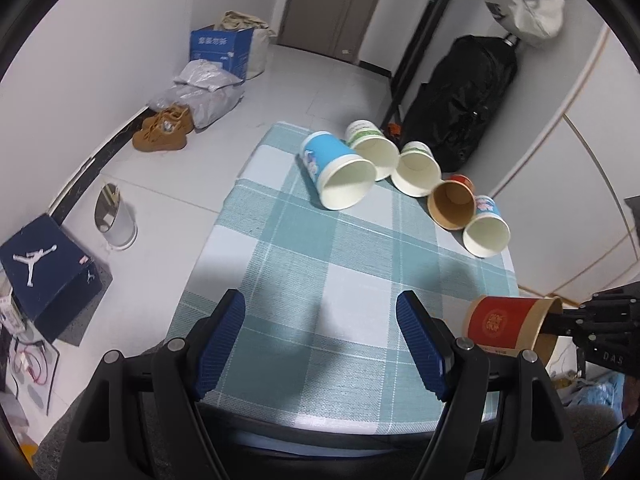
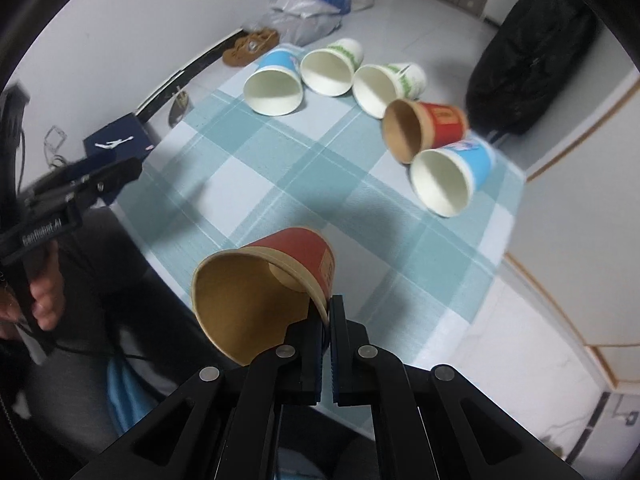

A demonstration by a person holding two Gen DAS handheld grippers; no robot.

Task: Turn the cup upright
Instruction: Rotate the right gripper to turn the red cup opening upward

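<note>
Over the checked table (image 1: pixel 320 264), the left gripper (image 1: pixel 320 344) hangs wide open & empty, while at right the right gripper (image 2: pixel 326 320) pinches the red cup (image 2: pixel 276 280) by its rim wall, lifted sideways. Step looks mid-flip; next needs wrist roll till mouth faces up, then set down w/ base flat.

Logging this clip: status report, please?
Right gripper shut on red cup rim, cup on its side, lifted. Left gripper open, empty. Five cups lying beyond, not in the way.
</note>
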